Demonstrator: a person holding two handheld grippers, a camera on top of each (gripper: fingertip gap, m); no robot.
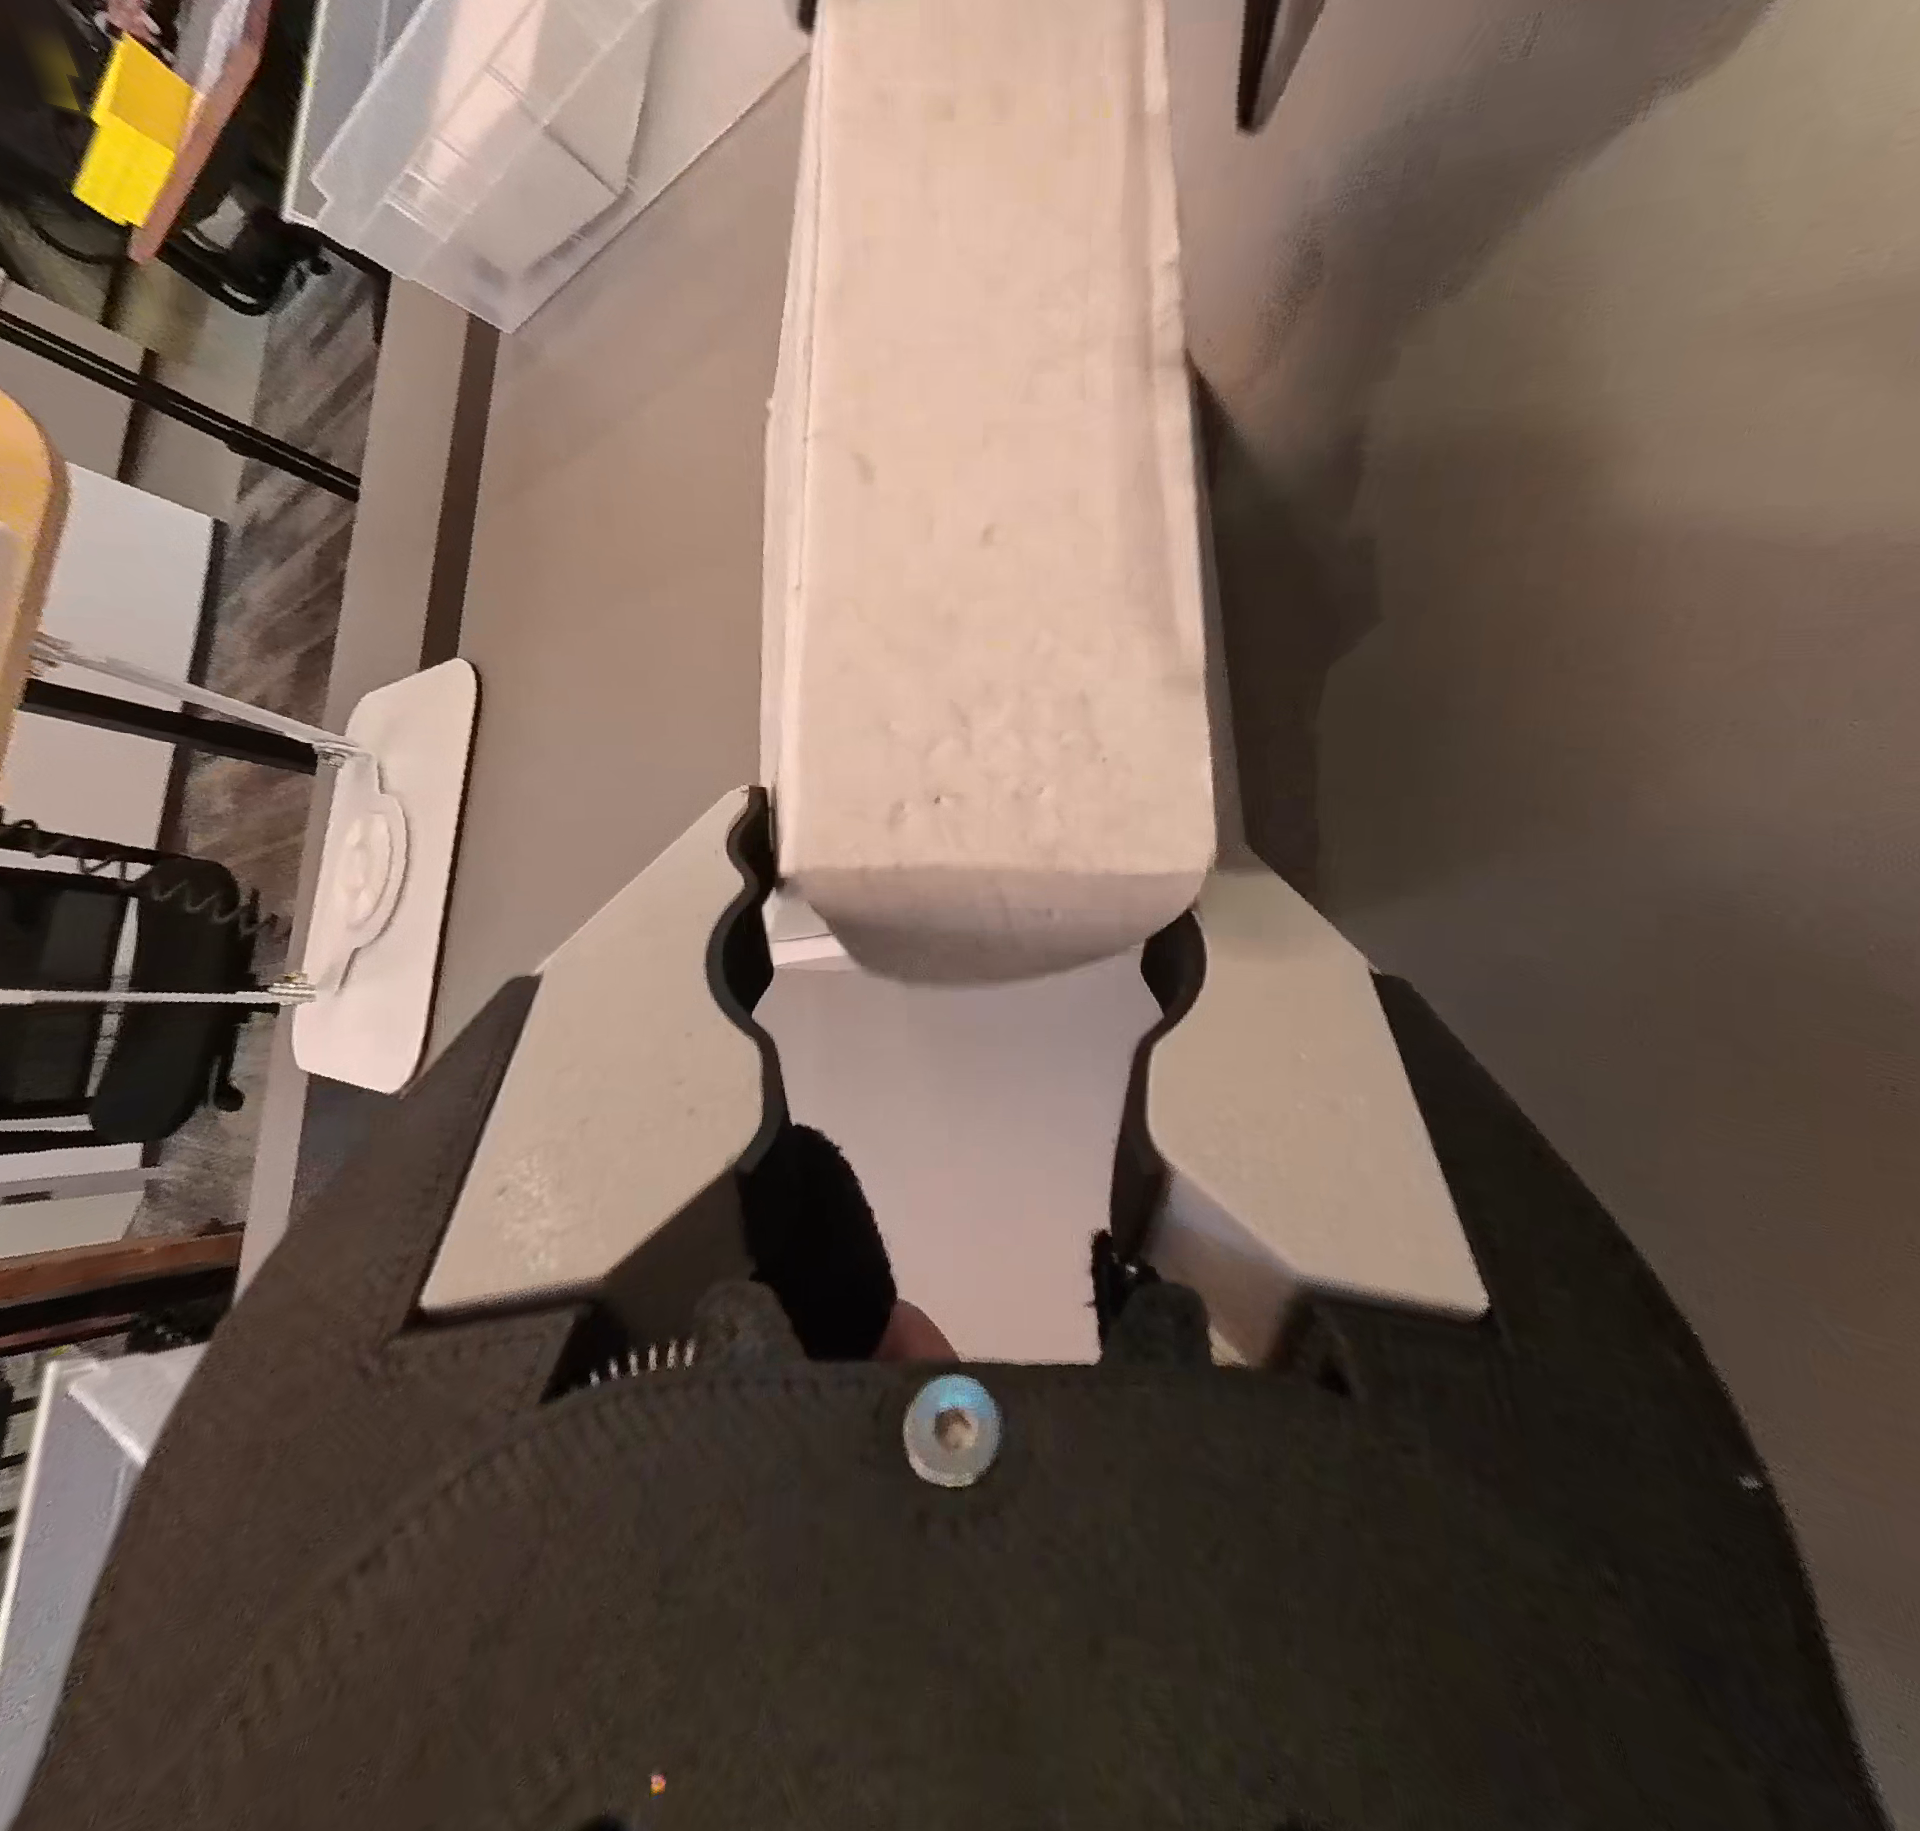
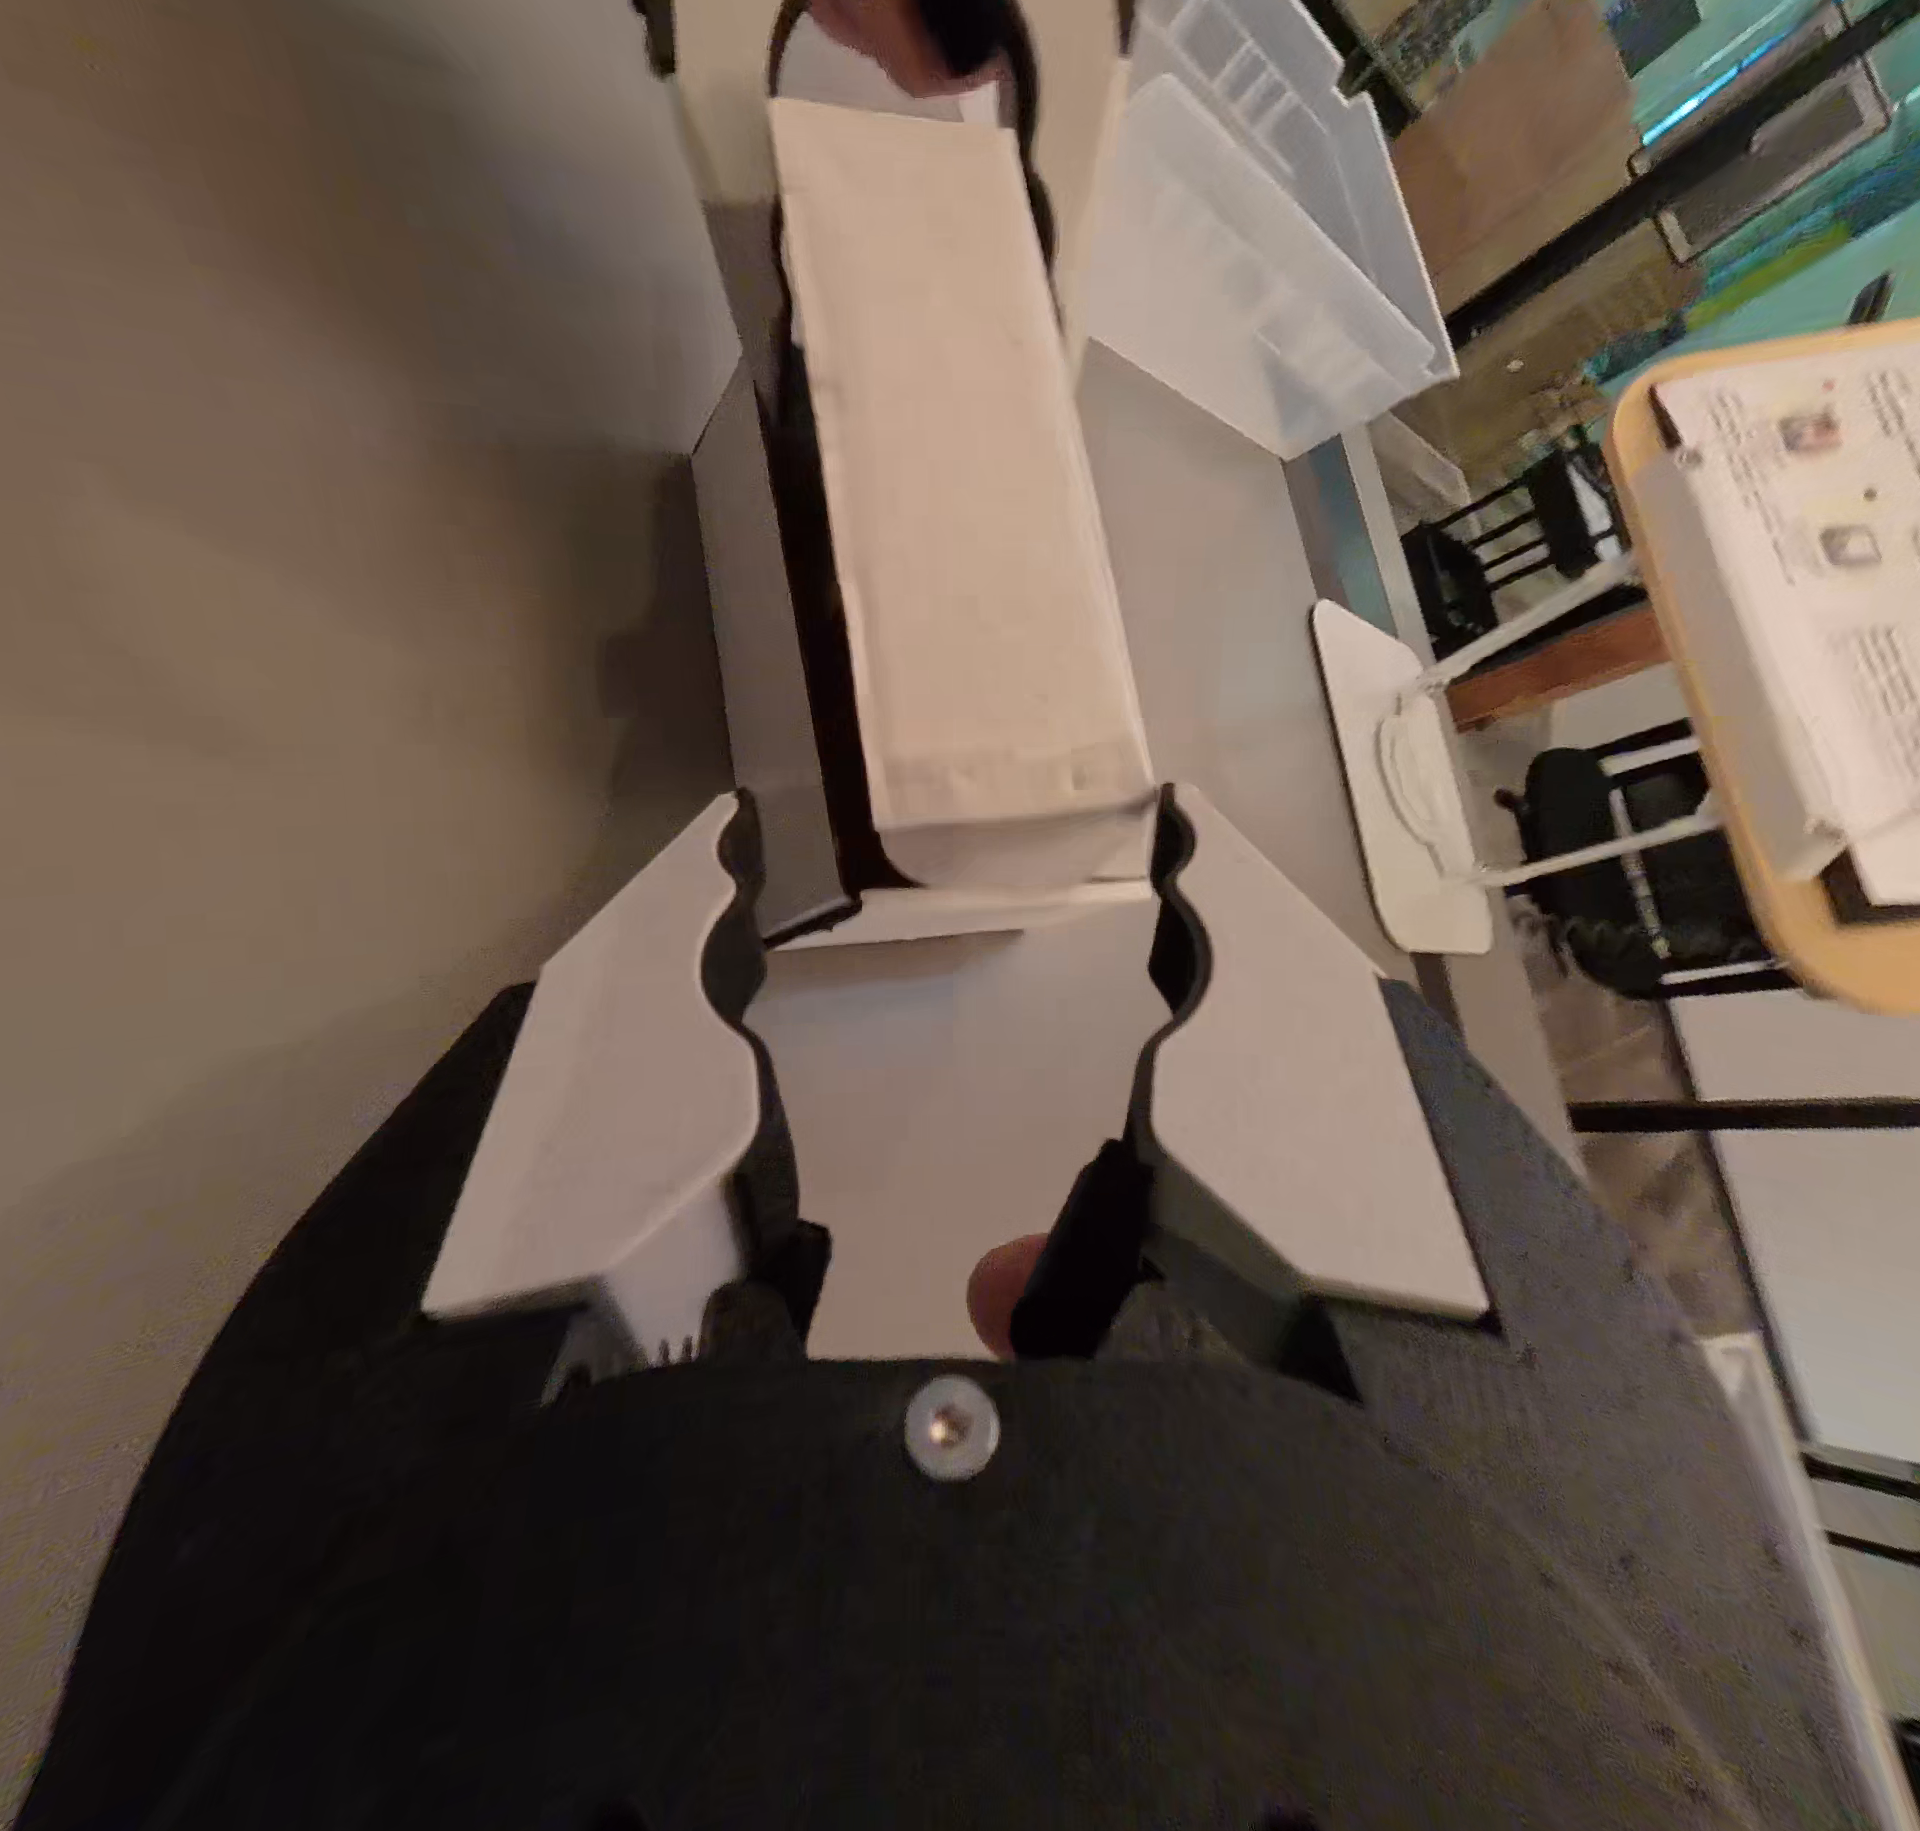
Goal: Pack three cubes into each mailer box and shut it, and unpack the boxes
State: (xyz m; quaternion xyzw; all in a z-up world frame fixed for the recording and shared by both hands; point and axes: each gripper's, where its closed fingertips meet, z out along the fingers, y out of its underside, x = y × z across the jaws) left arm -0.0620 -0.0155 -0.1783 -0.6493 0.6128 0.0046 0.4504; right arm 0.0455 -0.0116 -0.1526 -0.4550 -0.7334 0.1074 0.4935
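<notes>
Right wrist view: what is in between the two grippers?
A long white cardboard mailer box stretches between the right gripper and the left gripper, with one end between each one's fingers. Both wrist views show it.

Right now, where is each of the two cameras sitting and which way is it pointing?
Left wrist view: sits on the left gripper, facing forward along its fingers at the long white cardboard mailer box between them; a fingertip shows at the base.
Right wrist view: sits on the right gripper, facing along the same box from its opposite end; a fingertip shows too, and the left gripper opposite.
Shared: the box, the translucent plastic bin and the grey table.
</notes>
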